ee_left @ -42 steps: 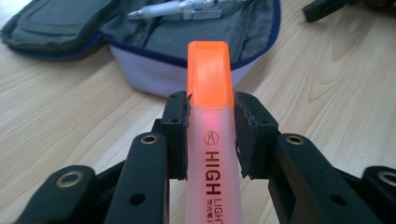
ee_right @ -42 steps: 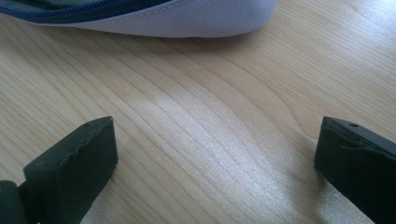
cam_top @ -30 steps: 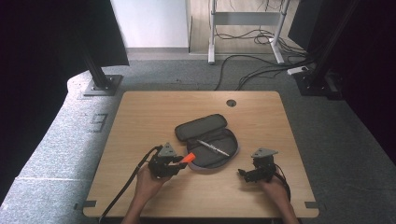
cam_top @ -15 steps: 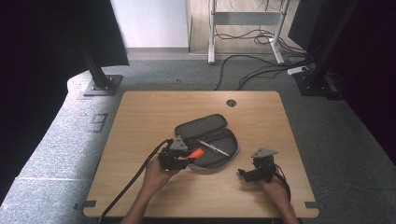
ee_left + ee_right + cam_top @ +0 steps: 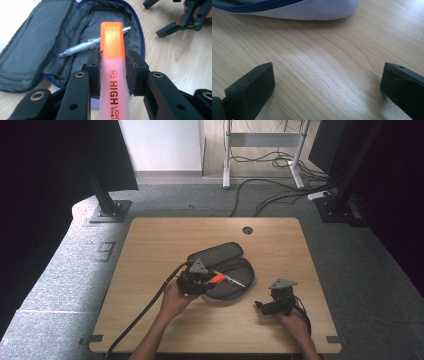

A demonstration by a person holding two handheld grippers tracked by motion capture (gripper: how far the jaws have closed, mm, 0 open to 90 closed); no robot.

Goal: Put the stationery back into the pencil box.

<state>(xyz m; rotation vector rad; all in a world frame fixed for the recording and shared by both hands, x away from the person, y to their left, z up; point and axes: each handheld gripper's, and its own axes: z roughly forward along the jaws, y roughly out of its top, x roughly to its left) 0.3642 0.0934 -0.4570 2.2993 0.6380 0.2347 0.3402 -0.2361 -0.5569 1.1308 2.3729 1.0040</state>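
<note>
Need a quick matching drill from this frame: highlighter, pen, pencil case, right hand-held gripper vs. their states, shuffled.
Things:
1. orange highlighter
2. silver pen
3. pencil case
4. right hand-held gripper

States:
A. lies unzipped and open on the table
B. jaws apart over bare wood, holding nothing
C. clamped between the jaws of the left hand-held gripper
D. lies inside the open case

Pairs: 1-C, 2-D, 3-A, 4-B
</note>
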